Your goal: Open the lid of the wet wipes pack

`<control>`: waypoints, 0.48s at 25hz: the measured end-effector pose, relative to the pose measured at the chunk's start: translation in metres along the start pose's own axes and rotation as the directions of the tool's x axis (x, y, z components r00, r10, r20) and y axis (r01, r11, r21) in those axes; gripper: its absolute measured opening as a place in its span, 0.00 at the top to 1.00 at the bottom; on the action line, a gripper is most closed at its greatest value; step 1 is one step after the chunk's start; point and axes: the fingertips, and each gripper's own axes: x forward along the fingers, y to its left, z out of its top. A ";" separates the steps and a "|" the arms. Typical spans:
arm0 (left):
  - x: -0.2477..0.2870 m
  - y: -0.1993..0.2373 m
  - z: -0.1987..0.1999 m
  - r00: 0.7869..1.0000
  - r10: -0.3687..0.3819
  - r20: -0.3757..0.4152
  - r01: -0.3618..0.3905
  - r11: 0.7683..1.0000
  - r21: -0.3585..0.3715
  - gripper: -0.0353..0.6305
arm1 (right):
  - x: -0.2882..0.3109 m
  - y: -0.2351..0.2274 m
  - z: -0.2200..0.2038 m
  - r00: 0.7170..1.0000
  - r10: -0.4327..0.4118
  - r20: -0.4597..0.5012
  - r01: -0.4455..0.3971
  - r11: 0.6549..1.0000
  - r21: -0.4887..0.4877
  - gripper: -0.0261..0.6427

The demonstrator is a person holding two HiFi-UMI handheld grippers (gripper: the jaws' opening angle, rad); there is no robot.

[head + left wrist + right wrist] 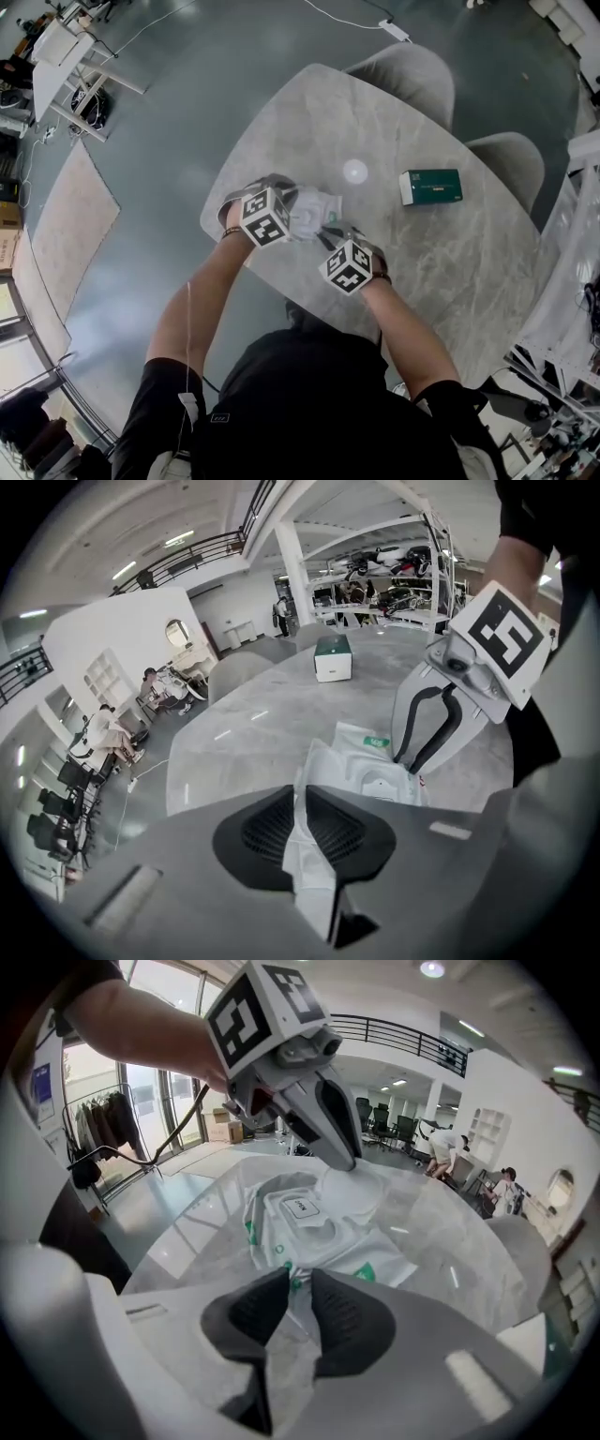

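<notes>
We risk tearing the wet wipes pack [375,1260]: left hand-held gripper [302,803] and right hand-held gripper [300,1290] both clamp its film.

Left gripper [302,829] and right gripper [300,1314] point steeply down, close together. Each jaw pair clamps the wet wipes pack [281,1241].

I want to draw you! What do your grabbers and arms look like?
The left gripper and right gripper are pale grey plastic, each with black ribbed pads and a cube of black-and-white square markers. The sleeves are short and black.
</notes>
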 end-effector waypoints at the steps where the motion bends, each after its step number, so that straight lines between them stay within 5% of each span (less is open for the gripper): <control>1: 0.004 0.003 -0.001 1.000 -0.002 -0.006 0.002 1.000 -0.004 0.87 | 0.000 0.000 0.000 1.000 0.019 -0.001 -0.019 1.000 0.000 0.84; 8: 0.021 0.017 -0.008 1.000 0.019 -0.007 -0.020 0.994 -0.107 0.84 | -0.001 -0.008 -0.001 0.998 0.067 -0.009 -0.067 0.997 -0.028 0.86; 12: 0.007 0.016 -0.011 0.998 0.058 0.021 -0.053 0.983 -0.178 0.83 | -0.010 -0.011 -0.005 0.996 0.084 0.001 -0.084 0.993 0.082 0.86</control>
